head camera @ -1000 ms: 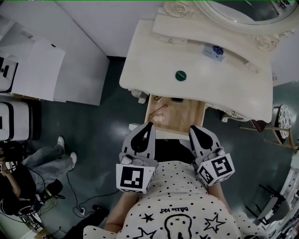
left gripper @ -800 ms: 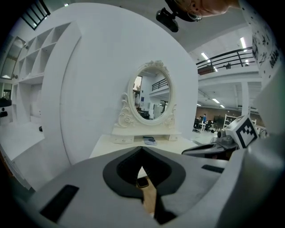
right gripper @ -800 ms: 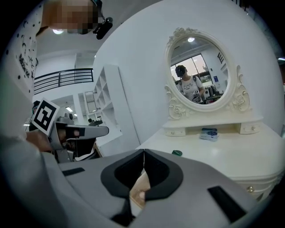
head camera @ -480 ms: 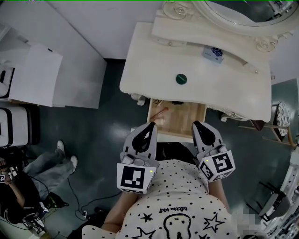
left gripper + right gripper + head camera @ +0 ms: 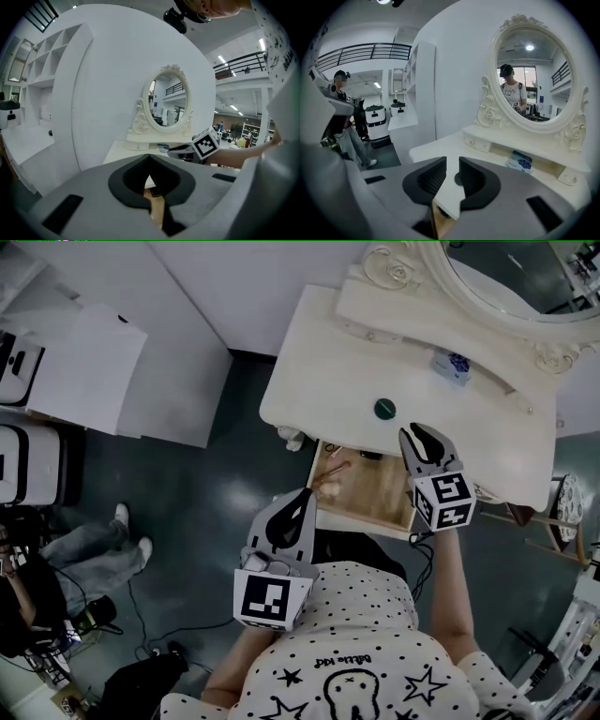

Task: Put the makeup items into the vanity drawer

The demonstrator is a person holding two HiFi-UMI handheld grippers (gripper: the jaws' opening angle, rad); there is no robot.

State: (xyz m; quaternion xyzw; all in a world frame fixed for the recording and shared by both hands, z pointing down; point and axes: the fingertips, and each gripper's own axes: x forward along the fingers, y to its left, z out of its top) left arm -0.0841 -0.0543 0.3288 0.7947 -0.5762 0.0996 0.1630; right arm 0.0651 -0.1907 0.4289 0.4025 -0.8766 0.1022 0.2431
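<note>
The cream vanity table (image 5: pixel 328 352) has its wooden drawer (image 5: pixel 375 501) pulled out, with a pinkish brush (image 5: pixel 330 474) and a small dark item (image 5: pixel 371 456) inside. A round green compact (image 5: pixel 385 409) lies on the tabletop near the front edge. My right gripper (image 5: pixel 419 437) reaches over that edge just right of the compact, jaws slightly open and empty; the compact (image 5: pixel 457 179) shows in the gap of the right gripper (image 5: pixel 452 164). My left gripper (image 5: pixel 298 505) hangs shut at the drawer's near left corner, holding nothing, and its view shows the left gripper (image 5: pixel 149 159) shut.
A blue and white packet (image 5: pixel 451 365) lies under the oval mirror (image 5: pixel 529 79). White cabinets (image 5: pixel 84 371) stand to the left across dark floor. A person (image 5: pixel 37 587) sits at lower left among cables. A small round stand (image 5: pixel 567 484) is at the right.
My right gripper has moved forward from beside my body, over the drawer to the table's front edge by the green compact. The left gripper has stayed put.
</note>
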